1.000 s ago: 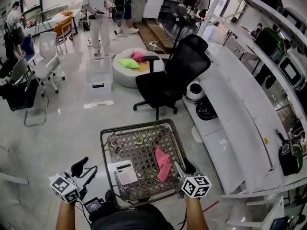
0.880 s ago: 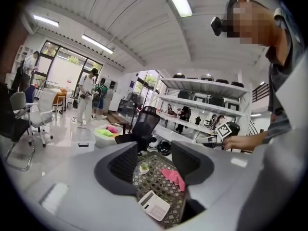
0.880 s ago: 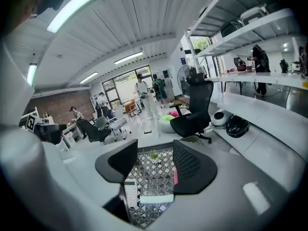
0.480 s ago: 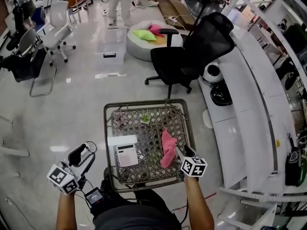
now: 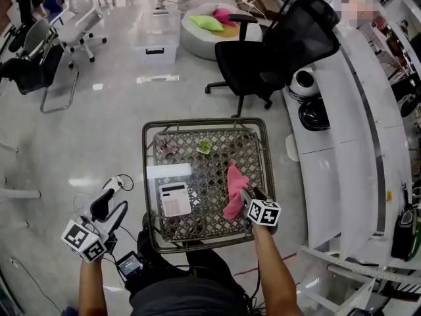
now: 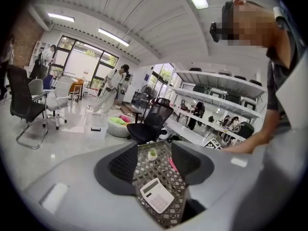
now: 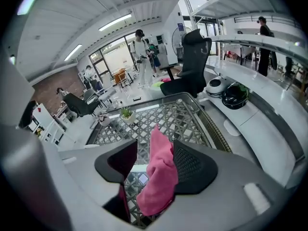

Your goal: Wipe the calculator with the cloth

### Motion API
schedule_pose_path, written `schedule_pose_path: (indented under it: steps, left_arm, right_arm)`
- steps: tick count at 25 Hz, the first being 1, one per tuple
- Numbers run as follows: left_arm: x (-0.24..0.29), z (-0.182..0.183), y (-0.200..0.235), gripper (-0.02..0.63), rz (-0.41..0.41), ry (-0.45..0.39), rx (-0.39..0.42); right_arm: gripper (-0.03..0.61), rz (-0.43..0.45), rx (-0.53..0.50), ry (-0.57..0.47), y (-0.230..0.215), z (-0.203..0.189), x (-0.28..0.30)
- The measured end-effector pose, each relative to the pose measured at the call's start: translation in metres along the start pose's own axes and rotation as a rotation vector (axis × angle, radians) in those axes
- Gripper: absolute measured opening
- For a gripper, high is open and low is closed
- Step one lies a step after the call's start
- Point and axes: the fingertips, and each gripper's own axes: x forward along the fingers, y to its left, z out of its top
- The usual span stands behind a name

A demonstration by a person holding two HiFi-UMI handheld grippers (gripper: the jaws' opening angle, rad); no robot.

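A white calculator (image 5: pixel 174 199) lies on the near left of a lattice-top table (image 5: pixel 204 122), partly on a white sheet (image 5: pixel 168 172). The pink cloth (image 5: pixel 233 188) lies crumpled on the table's right half. My right gripper (image 5: pixel 248 195) is at the cloth's near end. In the right gripper view the right gripper (image 7: pixel 154 159) stands open, with the cloth (image 7: pixel 161 177) between the jaws and against the right one. My left gripper (image 5: pixel 112 207) hangs off the table's left side, open and empty. In the left gripper view the left gripper (image 6: pixel 151 150) points over the calculator (image 6: pixel 156 196).
A small potted plant (image 5: pixel 205 147) and a crumpled grey scrap (image 5: pixel 164 147) sit at the table's far edge. A black office chair (image 5: pixel 276 45) stands beyond the table. A long white counter (image 5: pixel 342 143) runs along the right. People stand far off.
The head view has tipped down, so the table sits higher in frame. My right gripper has moved forward to the cloth's near end. The left gripper stays off the table's left side.
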Motion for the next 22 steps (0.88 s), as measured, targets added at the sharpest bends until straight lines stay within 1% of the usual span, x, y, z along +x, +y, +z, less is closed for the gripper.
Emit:
schedule_pose_path:
  steps: [7, 11, 17, 22]
  left_arm:
    - [0.012, -0.012, 0.012, 0.238, 0.007, 0.024, -0.025]
    - [0.016, -0.016, 0.017, 0.238, 0.009, 0.032, -0.033]
    - [0.014, -0.022, 0.027, 0.236, 0.02, 0.039, -0.045]
    - [0.011, -0.025, 0.033, 0.236, 0.023, 0.038, -0.053]
  right_arm:
    - [0.215, -0.032, -0.005, 0.096, -0.015, -0.023, 0.048]
    - [0.215, -0.023, 0.009, 0.142, -0.019, -0.037, 0.072]
    - [0.215, -0.06, 0.01, 0.259, -0.029, -0.07, 0.092]
    - [0.213, -0.083, 0.032, 0.298, -0.031, -0.082, 0.1]
